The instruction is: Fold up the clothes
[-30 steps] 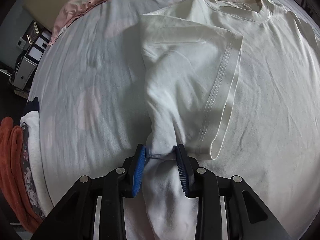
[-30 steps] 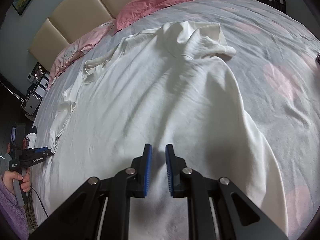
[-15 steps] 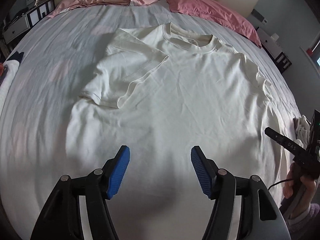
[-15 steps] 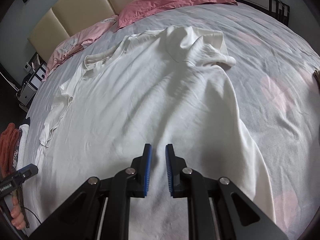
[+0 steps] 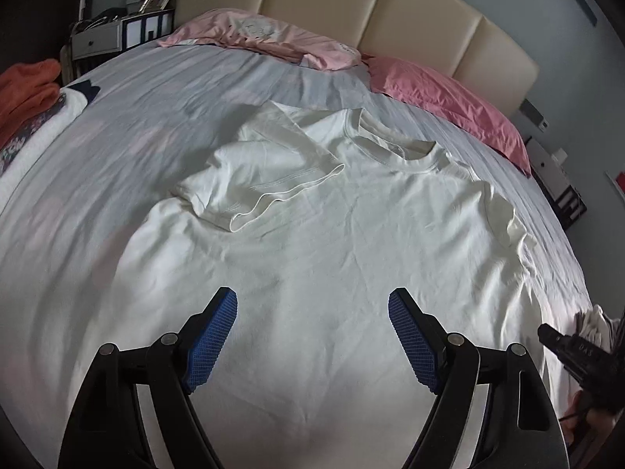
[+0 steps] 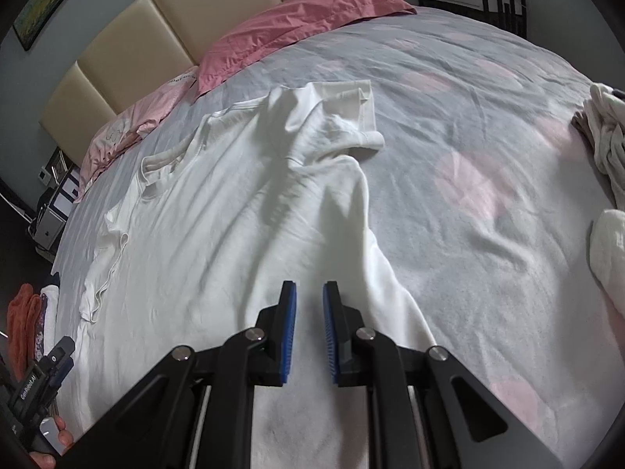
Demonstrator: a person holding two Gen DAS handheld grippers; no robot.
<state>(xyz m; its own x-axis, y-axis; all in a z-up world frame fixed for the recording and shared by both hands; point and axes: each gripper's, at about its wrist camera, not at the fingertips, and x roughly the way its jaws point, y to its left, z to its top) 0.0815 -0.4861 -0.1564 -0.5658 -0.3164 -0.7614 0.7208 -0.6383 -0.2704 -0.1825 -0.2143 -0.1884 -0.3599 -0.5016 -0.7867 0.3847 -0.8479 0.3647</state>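
Open bedsheet right of T-shirt

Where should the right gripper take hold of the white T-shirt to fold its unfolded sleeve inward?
Probably at the hem of the sleeve of the white T-shirt, coming from the bare bedsheet side. That sleeve spreads outward with its cuff edge free, so the right gripper, jaws narrowly parted and empty, could pinch it. The other sleeve already lies folded over the chest.

The T-shirt is plain off-white. The sheet is pale grey with faint pink blotches. Two pillows — one pale pink, one deeper rose — lie against a cream headboard. The pads are blue, on black arms. An orange cloth lies at the edge.
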